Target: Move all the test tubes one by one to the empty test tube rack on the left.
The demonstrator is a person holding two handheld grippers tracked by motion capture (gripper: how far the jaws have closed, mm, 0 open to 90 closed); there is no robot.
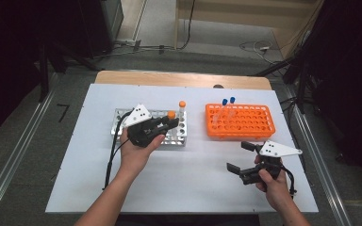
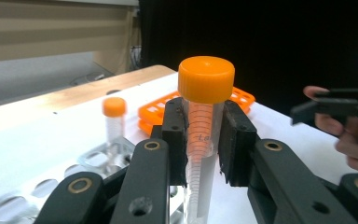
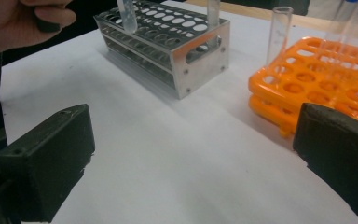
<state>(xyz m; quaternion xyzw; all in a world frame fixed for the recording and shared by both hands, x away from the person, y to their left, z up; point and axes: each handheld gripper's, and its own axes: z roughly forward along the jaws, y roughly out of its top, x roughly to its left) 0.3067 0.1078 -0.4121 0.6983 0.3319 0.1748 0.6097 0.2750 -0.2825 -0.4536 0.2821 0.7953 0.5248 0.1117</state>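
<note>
My left gripper (image 1: 172, 122) is shut on a clear tube with an orange cap (image 2: 206, 79), held upright over the right end of the metal rack (image 1: 122, 115). Both pads (image 2: 175, 140) press on the tube just under its cap. A second orange-capped tube (image 1: 182, 110) stands in the rack's far right corner. Two blue-capped tubes (image 1: 228, 103) stand in the orange rack (image 1: 259, 127) to the right. My right gripper (image 1: 238, 156) sits low near the table's front right, with its jaws wide open and nothing between them (image 3: 196, 163).
The white table top (image 1: 184, 183) has bare room in front of both racks. The metal rack (image 3: 186, 60) and the orange rack (image 3: 307, 84) lie ahead of my right gripper. The wooden table edge (image 1: 184, 79) runs along the back.
</note>
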